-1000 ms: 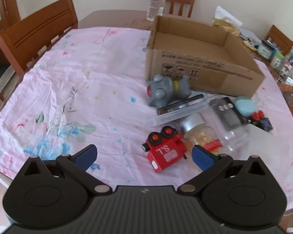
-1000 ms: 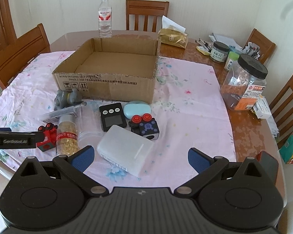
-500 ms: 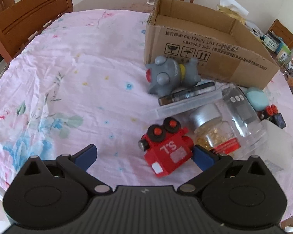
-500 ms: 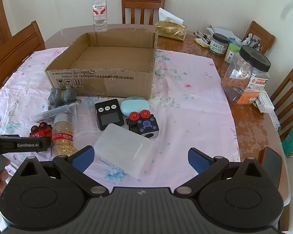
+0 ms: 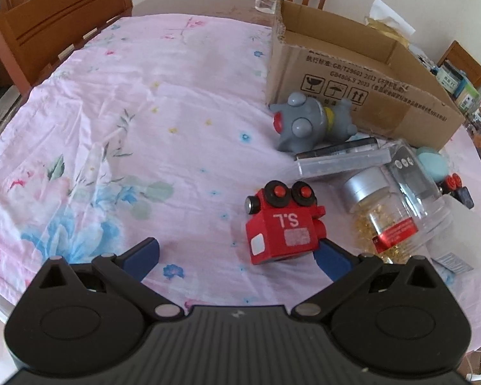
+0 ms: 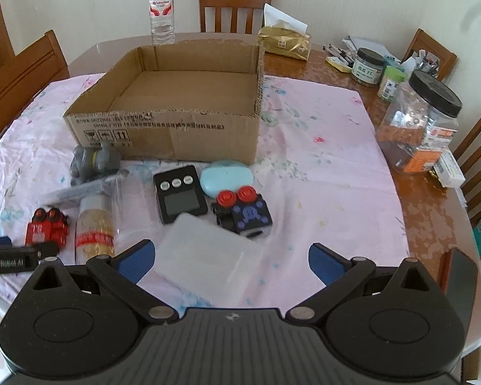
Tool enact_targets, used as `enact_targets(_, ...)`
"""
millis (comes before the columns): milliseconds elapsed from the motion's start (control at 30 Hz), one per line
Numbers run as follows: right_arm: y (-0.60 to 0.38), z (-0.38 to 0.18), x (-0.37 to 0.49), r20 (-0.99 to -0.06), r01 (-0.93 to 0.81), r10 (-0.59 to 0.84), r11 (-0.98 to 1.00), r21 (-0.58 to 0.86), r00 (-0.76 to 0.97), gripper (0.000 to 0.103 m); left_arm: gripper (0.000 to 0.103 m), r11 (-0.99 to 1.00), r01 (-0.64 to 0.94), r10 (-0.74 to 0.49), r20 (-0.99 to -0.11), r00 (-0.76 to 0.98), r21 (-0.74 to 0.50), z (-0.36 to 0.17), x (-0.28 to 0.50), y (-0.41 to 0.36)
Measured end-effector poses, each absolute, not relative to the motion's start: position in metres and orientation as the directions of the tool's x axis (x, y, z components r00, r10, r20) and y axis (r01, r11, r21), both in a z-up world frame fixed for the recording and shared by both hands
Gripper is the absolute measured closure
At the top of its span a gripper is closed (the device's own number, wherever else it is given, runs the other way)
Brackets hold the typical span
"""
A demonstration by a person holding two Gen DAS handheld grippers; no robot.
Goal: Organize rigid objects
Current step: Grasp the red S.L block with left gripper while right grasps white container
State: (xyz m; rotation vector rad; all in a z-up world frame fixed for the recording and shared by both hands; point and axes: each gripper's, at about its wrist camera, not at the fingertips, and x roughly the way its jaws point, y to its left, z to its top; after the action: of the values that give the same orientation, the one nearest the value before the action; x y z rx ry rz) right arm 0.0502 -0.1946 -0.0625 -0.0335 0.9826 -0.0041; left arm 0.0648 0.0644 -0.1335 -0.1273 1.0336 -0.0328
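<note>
A red toy train point(image 5: 283, 224) lies on the pink cloth, just ahead of my open left gripper point(image 5: 237, 255), close to its right finger point(image 5: 332, 261). It also shows in the right wrist view point(image 6: 46, 226). An open, empty cardboard box point(image 6: 176, 128) stands behind the objects. Near it lie a grey toy point(image 5: 308, 122), a clear pen case point(image 5: 340, 160), a capsule bottle point(image 6: 94, 227), a black timer point(image 6: 179, 194), a teal case point(image 6: 226, 176) and a dark toy car point(image 6: 242, 211). My right gripper point(image 6: 229, 260) is open over a frosted plastic box point(image 6: 208, 256).
A large black-lidded jar point(image 6: 420, 122), small jars point(image 6: 367, 65), a tissue pack point(image 6: 285, 40) and a water bottle point(image 6: 162, 9) stand on the bare table beyond the cloth. Wooden chairs point(image 5: 61, 29) ring the table. A phone point(image 6: 463, 279) lies at the right edge.
My left gripper has moved forward and down toward the red train, which now sits close to its right finger. The right gripper has edged forward over the frosted box.
</note>
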Motion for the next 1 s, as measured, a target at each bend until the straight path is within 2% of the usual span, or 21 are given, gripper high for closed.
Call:
enact_targets(400,-0.176,-0.099,0.067,-0.874,-0.009,-0.046,0.998,-0.057,0.483,0.000,0.000,0.998,0.037,-0.069,-0.865,0.497,-0.058,-0.135,0.071,0.051)
enact_targets(533,-0.195,-0.102,0.055,-0.881,0.013,-0.024,1.000,-0.021,0.473,0.000,0.000,0.998,0.060,-0.033,-0.871,0.490,-0.004,-0.137,0.073,0.052)
enact_targets(667,-0.214,-0.105,0.044,-0.888,0.043,-0.015,0.999,0.005,0.460,0.000,0.000,0.998,0.066,-0.037,-0.870,0.492,-0.005,-0.138,0.073,0.057)
enact_targets(1000,-0.214,-0.139,0.035,-0.907,-0.030,-0.011,0.999,-0.026,0.421,0.000,0.000,0.999,0.041,-0.023,-0.857,0.514,-0.002,-0.139,0.071,0.056)
